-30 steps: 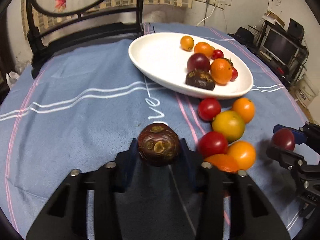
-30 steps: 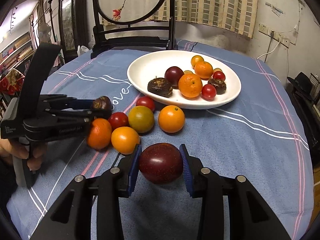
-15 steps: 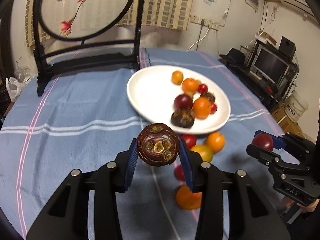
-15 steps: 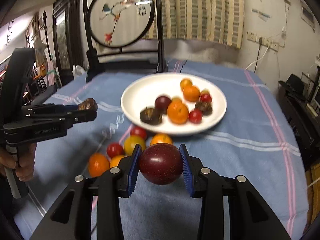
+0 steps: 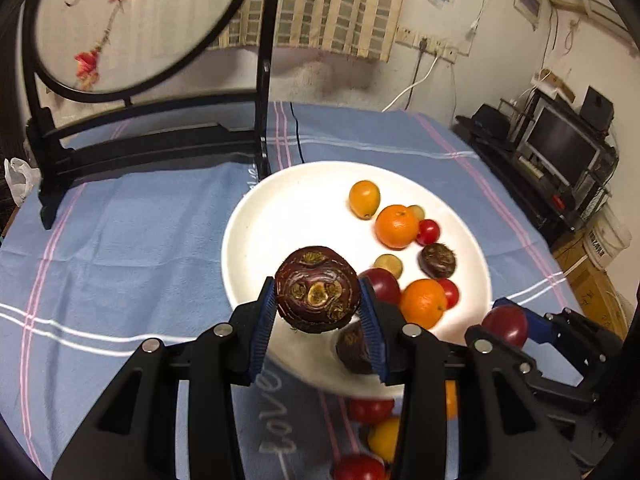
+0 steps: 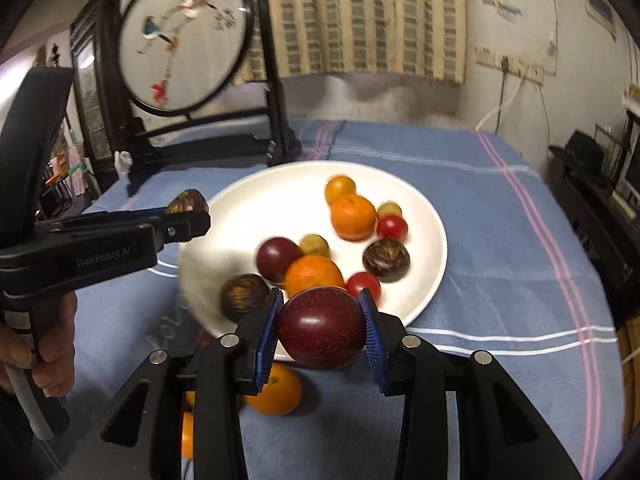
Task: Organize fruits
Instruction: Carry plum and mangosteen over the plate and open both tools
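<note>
My left gripper (image 5: 318, 300) is shut on a dark brown mangosteen (image 5: 316, 290) and holds it in the air over the near left rim of the white plate (image 5: 288, 208). My right gripper (image 6: 322, 330) is shut on a dark red plum (image 6: 322, 328), raised above the plate's (image 6: 248, 200) near edge. The plate holds several fruits: oranges (image 5: 396, 226), cherry tomatoes (image 5: 428, 231), a plum and dark mangosteens (image 5: 437, 260). The right gripper also shows in the left wrist view (image 5: 505, 324), the left gripper in the right wrist view (image 6: 188, 206).
Loose fruits lie on the blue cloth in front of the plate: an orange (image 6: 274, 394) and red tomatoes (image 5: 370, 410). A black-framed round screen (image 5: 132, 24) stands at the back left. A TV and shelves (image 5: 560, 148) are beyond the table's right edge.
Both grippers have risen from the cloth with their fruits and moved forward to the plate's near rim. The loose fruits stayed on the cloth.
</note>
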